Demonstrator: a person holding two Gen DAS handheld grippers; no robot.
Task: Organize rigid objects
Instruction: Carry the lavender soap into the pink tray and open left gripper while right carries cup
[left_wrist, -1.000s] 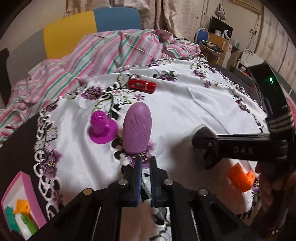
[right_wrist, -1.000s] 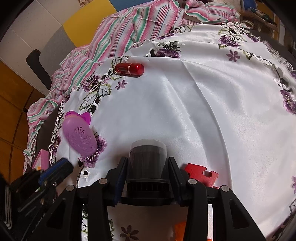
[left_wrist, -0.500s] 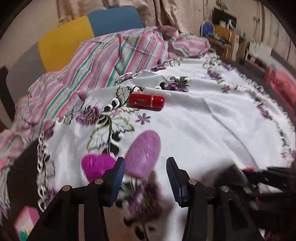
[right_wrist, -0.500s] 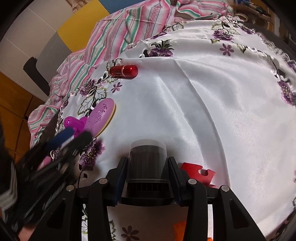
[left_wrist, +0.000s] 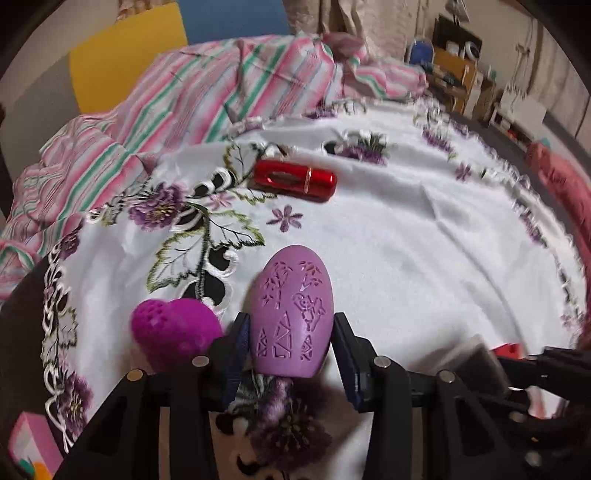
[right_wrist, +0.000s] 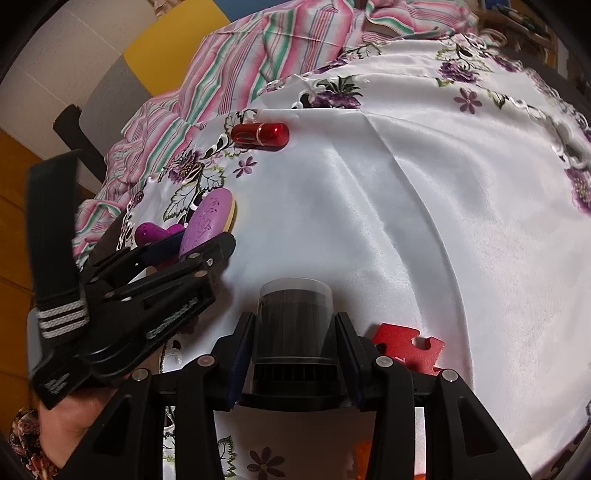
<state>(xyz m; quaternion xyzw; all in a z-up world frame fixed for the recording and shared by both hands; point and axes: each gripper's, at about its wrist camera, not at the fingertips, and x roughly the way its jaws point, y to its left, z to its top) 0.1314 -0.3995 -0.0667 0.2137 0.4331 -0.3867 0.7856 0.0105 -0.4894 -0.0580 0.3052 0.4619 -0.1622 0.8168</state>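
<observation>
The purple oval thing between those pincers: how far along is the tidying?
Early, it seems. In hand: the left gripper closes around the purple oval; the right gripper holds a dark cylinder. Left on the cloth: red tube, magenta piece, red puzzle piece.

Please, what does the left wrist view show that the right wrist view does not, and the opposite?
Only the left wrist view shows the carved face of the purple oval brush head-on and a pink box at the lower left. Only the right wrist view shows the dark cylinder between the right gripper's fingers and the whole red puzzle piece. Both show the red tube and magenta cup.
</observation>
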